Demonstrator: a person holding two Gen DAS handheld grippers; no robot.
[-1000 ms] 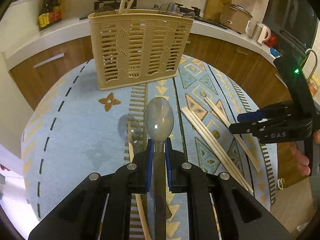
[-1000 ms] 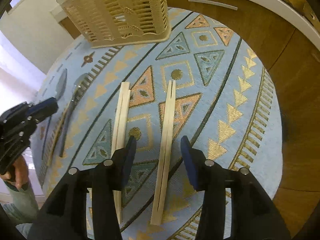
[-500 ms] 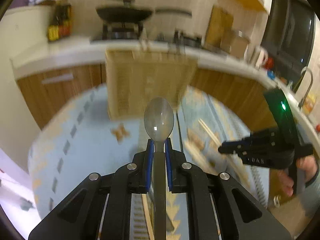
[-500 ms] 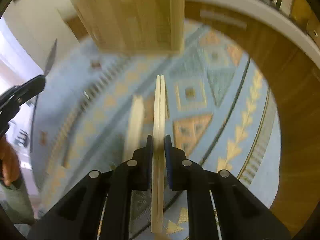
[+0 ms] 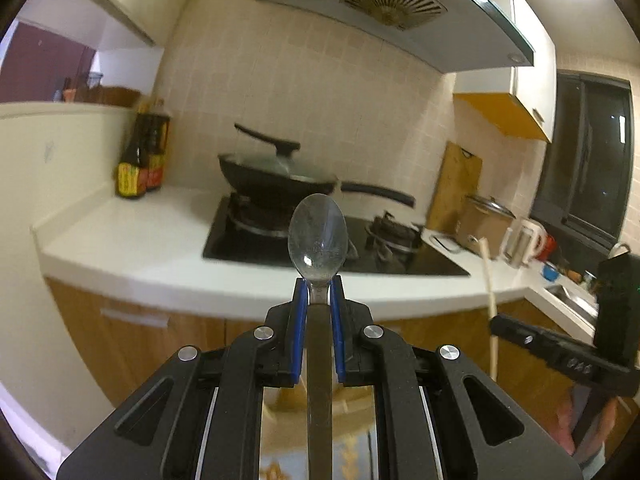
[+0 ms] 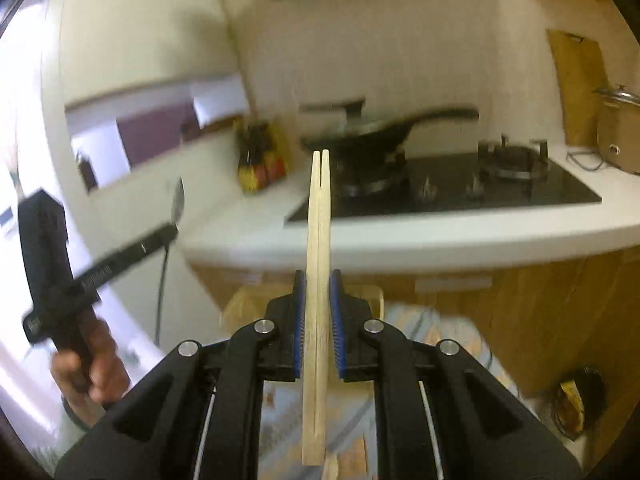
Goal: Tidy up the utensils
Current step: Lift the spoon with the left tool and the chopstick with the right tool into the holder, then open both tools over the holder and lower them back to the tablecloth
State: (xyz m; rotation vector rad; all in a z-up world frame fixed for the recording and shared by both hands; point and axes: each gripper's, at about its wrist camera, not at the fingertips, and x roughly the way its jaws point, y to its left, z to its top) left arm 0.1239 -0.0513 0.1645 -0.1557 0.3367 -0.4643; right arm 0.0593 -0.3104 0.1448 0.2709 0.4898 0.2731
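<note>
My left gripper (image 5: 318, 292) is shut on a metal spoon (image 5: 317, 236), bowl pointing up and forward, lifted high and tilted toward the stove. My right gripper (image 6: 318, 288) is shut on a pair of wooden chopsticks (image 6: 319, 216) that stand upright between the pads. The right gripper also shows at the right edge of the left wrist view (image 5: 552, 354) with the chopsticks (image 5: 489, 284). The left gripper with the spoon shows at the left of the right wrist view (image 6: 120, 258). The beige utensil basket (image 6: 248, 304) is only partly visible behind the right gripper, blurred.
A white counter (image 5: 132, 236) with a black hob (image 5: 400, 256), a lidded wok (image 5: 276, 176) and sauce bottles (image 5: 140, 160) lies ahead. A cutting board (image 5: 456, 184), a pot (image 5: 484, 220) and a kettle (image 5: 524, 242) stand at the right. The patterned blue tablecloth (image 6: 440, 332) is below.
Both grippers have lifted from the table and tilted up toward the counter. The right gripper closed on the chopsticks and raised them. The left kept hold of the spoon.
</note>
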